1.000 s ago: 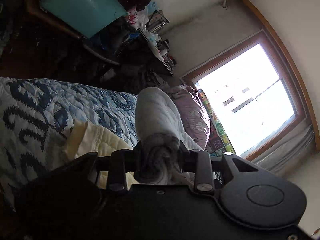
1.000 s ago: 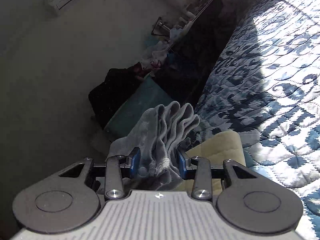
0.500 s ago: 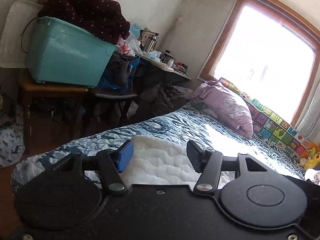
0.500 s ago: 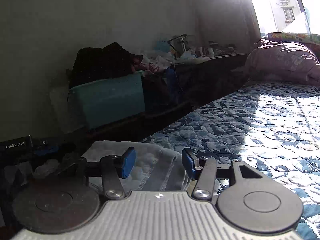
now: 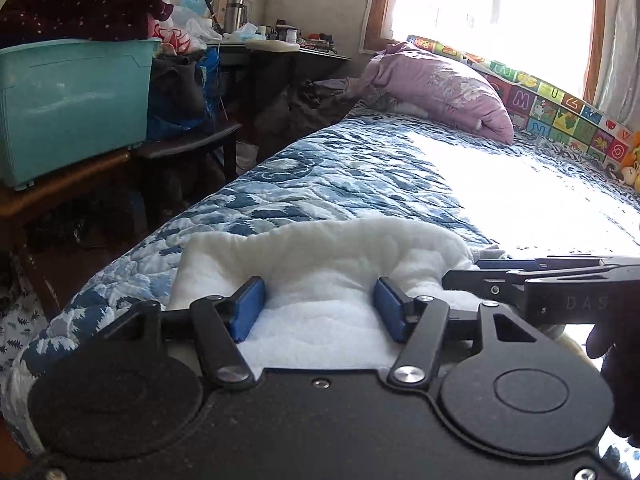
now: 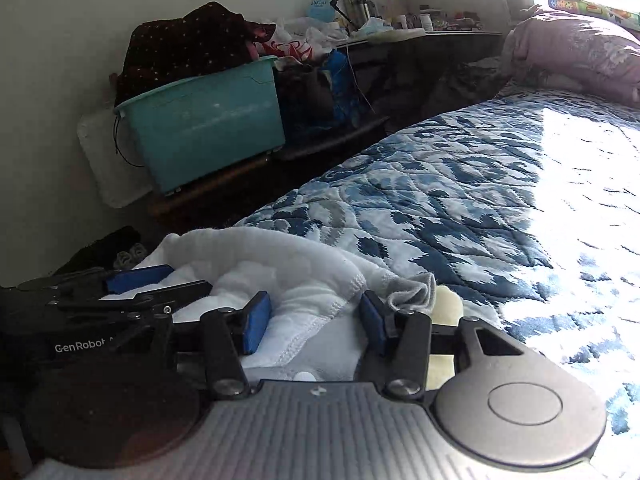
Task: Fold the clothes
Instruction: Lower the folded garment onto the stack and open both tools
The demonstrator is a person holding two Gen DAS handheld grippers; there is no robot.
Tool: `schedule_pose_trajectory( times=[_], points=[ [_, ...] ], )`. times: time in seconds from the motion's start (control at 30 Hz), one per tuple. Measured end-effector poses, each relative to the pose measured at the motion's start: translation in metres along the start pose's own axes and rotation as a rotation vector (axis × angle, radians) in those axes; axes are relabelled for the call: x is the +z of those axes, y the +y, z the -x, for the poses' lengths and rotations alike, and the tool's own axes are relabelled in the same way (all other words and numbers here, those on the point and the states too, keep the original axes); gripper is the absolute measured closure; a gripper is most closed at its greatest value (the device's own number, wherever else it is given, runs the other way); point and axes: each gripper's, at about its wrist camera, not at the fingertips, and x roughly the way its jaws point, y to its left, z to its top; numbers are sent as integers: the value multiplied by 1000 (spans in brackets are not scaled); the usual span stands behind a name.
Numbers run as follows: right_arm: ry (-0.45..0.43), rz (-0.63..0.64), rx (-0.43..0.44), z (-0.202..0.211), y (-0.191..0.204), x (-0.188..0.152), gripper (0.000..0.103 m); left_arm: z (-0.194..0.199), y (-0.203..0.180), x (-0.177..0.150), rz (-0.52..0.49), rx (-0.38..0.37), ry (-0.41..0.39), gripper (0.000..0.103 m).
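A white fleecy garment (image 5: 320, 256) lies bunched at the near corner of the blue patterned bed quilt (image 5: 360, 172). My left gripper (image 5: 316, 310) is open low over it, blue pads spread, nothing pinched. My right gripper (image 6: 314, 320) is open too, above the garment's stitched hem (image 6: 312, 320) and a grey inner fold (image 6: 412, 290). A pale yellow cloth (image 6: 446, 304) peeks out beneath. Each gripper shows in the other's view: the right gripper (image 5: 540, 280) at right, the left gripper (image 6: 120, 284) at left.
A teal bin (image 5: 68, 96) piled with dark clothes stands on a wooden bench left of the bed. A cluttered desk (image 5: 280, 48) sits behind it. A purple pillow (image 5: 436, 84) and a colourful alphabet mat (image 5: 560, 100) lie under the window. A hand (image 5: 616, 364) holds the right gripper.
A second ago both grippers held the grey-white garment up, shut on it. They let go, dropped to the bed corner, and now hover open over the laid-down garment.
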Motion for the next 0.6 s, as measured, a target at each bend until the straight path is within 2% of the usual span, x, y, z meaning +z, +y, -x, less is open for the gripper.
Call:
schedule_pose_trajectory(
  times=[0.13, 0.2, 0.23, 0.27, 0.3, 0.33, 0.4, 0.5, 0.6],
  points=[
    [74, 112, -45, 17, 14, 17, 51, 7, -1, 7, 0, 2, 23, 42],
    [80, 105, -25, 49, 10, 18, 34, 26, -2, 14, 29, 23, 16, 38],
    [81, 98, -5, 65, 5, 15, 18, 38, -3, 15, 60, 30, 2, 32],
    [91, 93, 24, 83, -5, 7, 7, 53, -5, 12, 109, 28, -23, 27],
    [119, 103, 42, 101, -16, -4, 5, 65, -7, 8, 147, 28, -41, 22],
    [153, 119, 51, 118, -28, -16, 5, 74, -10, 3, 169, 26, -49, 22],
    [220, 181, 18, 153, -55, -42, 5, 92, -18, -13, 189, 4, -43, 22],
    [305, 245, -81, 218, -109, -79, 5, 115, -32, -37, 206, -36, -18, 21],
    [349, 236, -234, 301, -173, -108, 5, 132, -45, -55, 236, -83, 36, 21]
  ],
)
